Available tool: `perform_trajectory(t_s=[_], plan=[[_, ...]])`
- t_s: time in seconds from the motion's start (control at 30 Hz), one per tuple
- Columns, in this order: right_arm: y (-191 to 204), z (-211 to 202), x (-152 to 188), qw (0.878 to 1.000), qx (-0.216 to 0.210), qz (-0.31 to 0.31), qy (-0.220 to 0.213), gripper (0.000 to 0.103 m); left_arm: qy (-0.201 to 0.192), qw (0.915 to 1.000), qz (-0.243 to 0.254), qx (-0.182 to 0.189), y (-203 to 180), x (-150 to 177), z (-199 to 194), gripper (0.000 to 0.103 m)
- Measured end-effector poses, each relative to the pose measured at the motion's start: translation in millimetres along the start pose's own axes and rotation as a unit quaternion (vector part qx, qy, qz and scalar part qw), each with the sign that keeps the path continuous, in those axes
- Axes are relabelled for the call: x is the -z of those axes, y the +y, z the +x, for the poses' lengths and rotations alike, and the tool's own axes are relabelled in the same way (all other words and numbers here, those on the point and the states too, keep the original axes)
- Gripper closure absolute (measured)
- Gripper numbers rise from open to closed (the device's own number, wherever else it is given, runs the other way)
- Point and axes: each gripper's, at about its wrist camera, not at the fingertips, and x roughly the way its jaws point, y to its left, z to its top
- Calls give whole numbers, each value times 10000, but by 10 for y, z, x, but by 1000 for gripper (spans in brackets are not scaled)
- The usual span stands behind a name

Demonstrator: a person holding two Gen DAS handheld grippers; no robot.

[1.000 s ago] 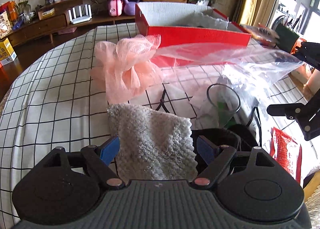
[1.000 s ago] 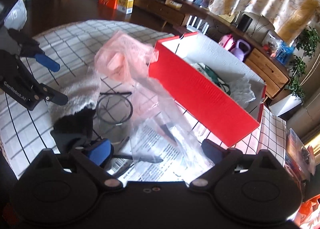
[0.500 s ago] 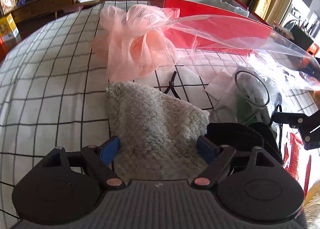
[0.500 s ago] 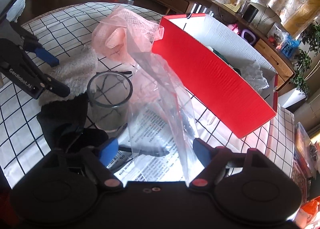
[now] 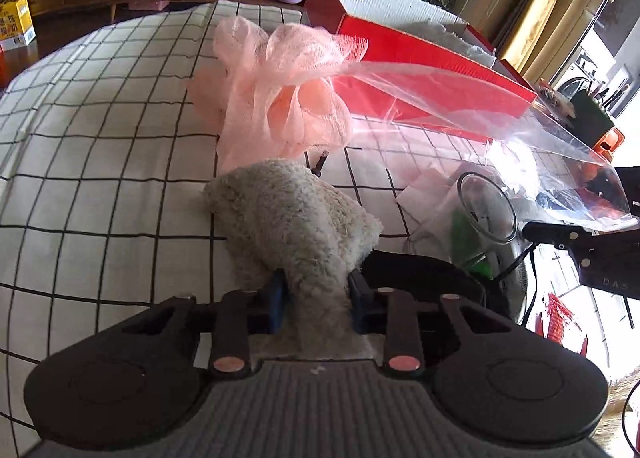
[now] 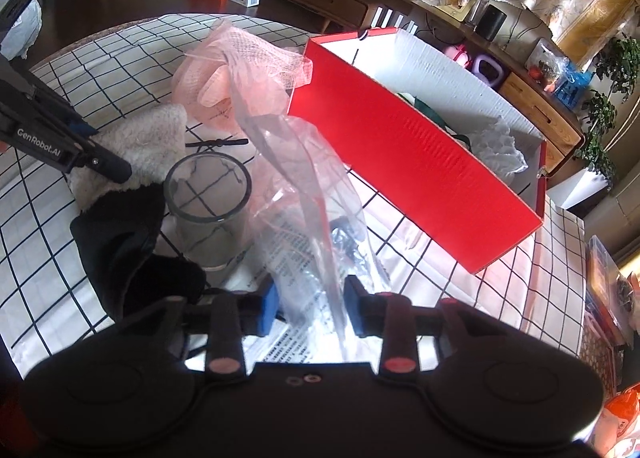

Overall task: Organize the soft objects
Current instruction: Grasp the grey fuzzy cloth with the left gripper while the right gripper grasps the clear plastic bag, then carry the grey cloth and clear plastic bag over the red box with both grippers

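While a checked tablecloth [image 5: 100, 162] covers the table, a long red box [image 6: 420, 178] stands open at its far side. Just before it lies a pink mesh bundle [image 5: 280, 90]. The left gripper [image 5: 318, 300] is closing, its blue pads pinching a fluffy grey cloth [image 5: 296, 226]. The right gripper [image 6: 310, 308] is closing around a clear plastic bag [image 6: 304, 194]; pad contact is unclear. A glass cup [image 6: 208, 202] stands between them.
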Motion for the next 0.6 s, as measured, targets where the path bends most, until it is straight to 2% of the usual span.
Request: perform_trajectory(t_s=[0.23,0.4,0.6], plan=[[-91,-114,6,9997,34,207,-121,85,-166,9998,52,81,-6,-75,-165,78],[-138,-219,-17,9989,107,353,-290,99,-361,9992,173,55,-44,-155,-311,82],[-185,-437,-78,9965,199,542,-599,101,-651,9973,343,17,-129,-247,-556,82]])
